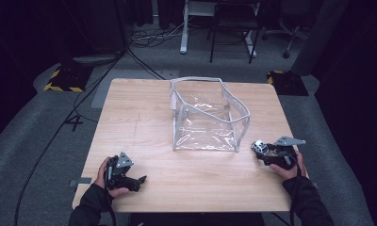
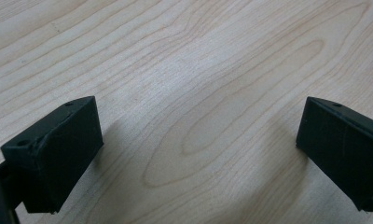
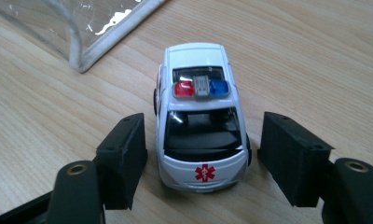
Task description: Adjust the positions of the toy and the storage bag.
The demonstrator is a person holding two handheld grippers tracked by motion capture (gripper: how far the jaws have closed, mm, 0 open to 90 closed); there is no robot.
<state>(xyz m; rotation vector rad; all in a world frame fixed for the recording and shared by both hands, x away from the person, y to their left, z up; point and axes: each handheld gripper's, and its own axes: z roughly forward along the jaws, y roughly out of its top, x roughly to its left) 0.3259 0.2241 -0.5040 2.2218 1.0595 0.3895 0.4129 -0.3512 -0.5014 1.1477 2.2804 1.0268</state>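
Note:
A small white toy ambulance (image 3: 201,126) with red and blue roof lights stands on the wooden table (image 1: 139,108), its rear toward the camera in the right gripper view. My right gripper (image 3: 203,135) straddles it, one jaw on each side, with a thin gap showing between each pad and the car's flanks. In the high view the ambulance (image 1: 259,146) sits near the table's right edge in front of my right gripper (image 1: 262,152). My left gripper (image 1: 140,180) lies low at the front left, its jaws (image 2: 198,135) spread wide over bare wood.
A clear plastic pouch with grey piping (image 1: 208,117) stands open at the table's middle back; its near corner (image 3: 82,56) lies just ahead-left of the ambulance. Beyond the table, on the floor, are cables, chair legs and a desk base.

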